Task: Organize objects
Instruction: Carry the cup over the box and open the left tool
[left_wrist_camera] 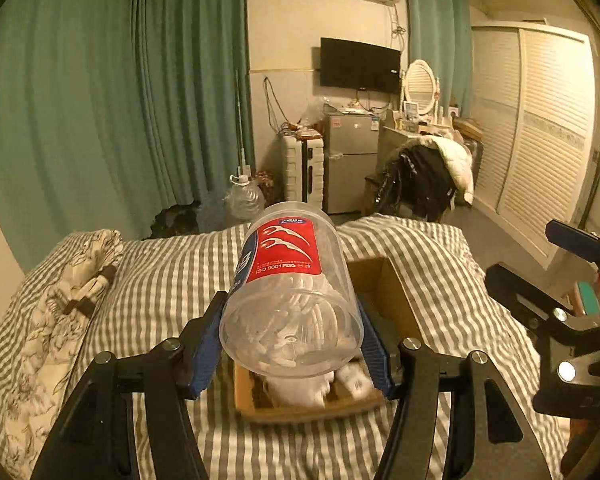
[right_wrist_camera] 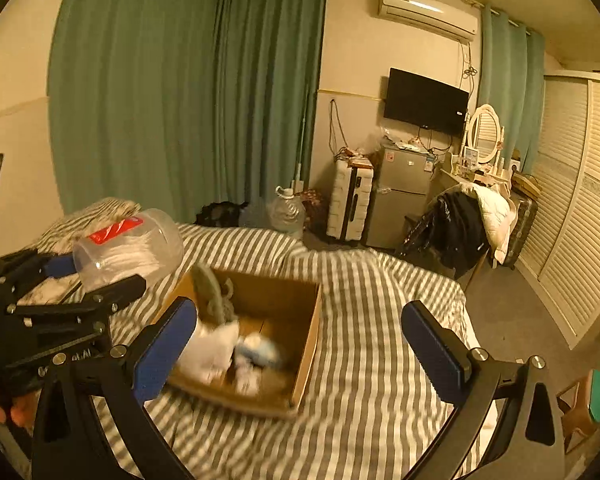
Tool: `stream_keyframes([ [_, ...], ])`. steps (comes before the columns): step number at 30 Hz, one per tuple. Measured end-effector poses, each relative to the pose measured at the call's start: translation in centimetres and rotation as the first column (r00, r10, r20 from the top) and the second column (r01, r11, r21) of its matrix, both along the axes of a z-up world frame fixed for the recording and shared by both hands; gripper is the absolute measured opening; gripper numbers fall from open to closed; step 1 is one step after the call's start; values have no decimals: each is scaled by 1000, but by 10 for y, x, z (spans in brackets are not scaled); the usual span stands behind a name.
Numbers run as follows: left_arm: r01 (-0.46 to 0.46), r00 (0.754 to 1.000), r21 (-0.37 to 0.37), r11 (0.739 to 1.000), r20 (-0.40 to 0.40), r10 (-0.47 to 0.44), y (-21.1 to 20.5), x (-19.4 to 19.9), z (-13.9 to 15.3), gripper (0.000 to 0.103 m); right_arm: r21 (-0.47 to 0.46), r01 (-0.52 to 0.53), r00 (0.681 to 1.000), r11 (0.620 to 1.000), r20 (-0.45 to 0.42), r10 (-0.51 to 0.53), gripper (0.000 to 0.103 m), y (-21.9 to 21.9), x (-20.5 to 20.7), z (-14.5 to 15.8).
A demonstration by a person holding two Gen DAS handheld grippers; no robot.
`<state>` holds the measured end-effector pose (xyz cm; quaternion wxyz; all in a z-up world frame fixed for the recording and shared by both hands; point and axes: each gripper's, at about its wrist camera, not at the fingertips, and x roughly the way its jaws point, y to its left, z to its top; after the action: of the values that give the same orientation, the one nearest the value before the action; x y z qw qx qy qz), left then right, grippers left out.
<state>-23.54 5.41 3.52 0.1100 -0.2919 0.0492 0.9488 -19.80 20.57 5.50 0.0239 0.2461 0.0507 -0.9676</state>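
Above the box (left_wrist_camera: 380, 280), left tool (left_wrist_camera: 292, 336) clamping tilted jar (left_wrist_camera: 292, 292).

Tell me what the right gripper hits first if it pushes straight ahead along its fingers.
Probably the open brown cardboard box on the grey-striped bedding: the open right gripper points down at it, likely meeting the near rim or the white items inside. Depth is unclear.
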Motion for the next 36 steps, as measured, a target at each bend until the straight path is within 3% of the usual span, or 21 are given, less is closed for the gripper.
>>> stream_keyframes([
  [3,-9,1000,-4,1000,22,9,4,-27,-15,62,4,13,1000,1000,28,-13,103,0,-38,-6],
  [8,-30,993,-35,999,115,34,10,-67,-63,62,15,44,995,999,91,-45,103,0,-90,-42],
  [16,30,981,-49,998,193,-20,23,-88,-114,65,41,57,984,998,166,-63,103,6,-122,-95],
  [18,32,984,-68,997,175,-19,27,-85,-114,81,38,73,983,997,164,-78,103,9,-123,-99],
  [21,5,994,-71,997,111,3,26,-77,-100,96,30,87,985,996,147,-91,103,14,-119,-92],
  [23,-3,997,-58,998,82,8,23,-72,-88,99,20,91,988,996,124,-93,103,16,-113,-82],
  [30,-13,999,-30,999,-51,11,16,-27,-20,103,5,109,993,994,44,-109,103,23,-72,-30],
  [36,31,990,18,999,-141,-29,3,27,37,103,9,116,992,993,-51,-115,103,22,-11,28],
])
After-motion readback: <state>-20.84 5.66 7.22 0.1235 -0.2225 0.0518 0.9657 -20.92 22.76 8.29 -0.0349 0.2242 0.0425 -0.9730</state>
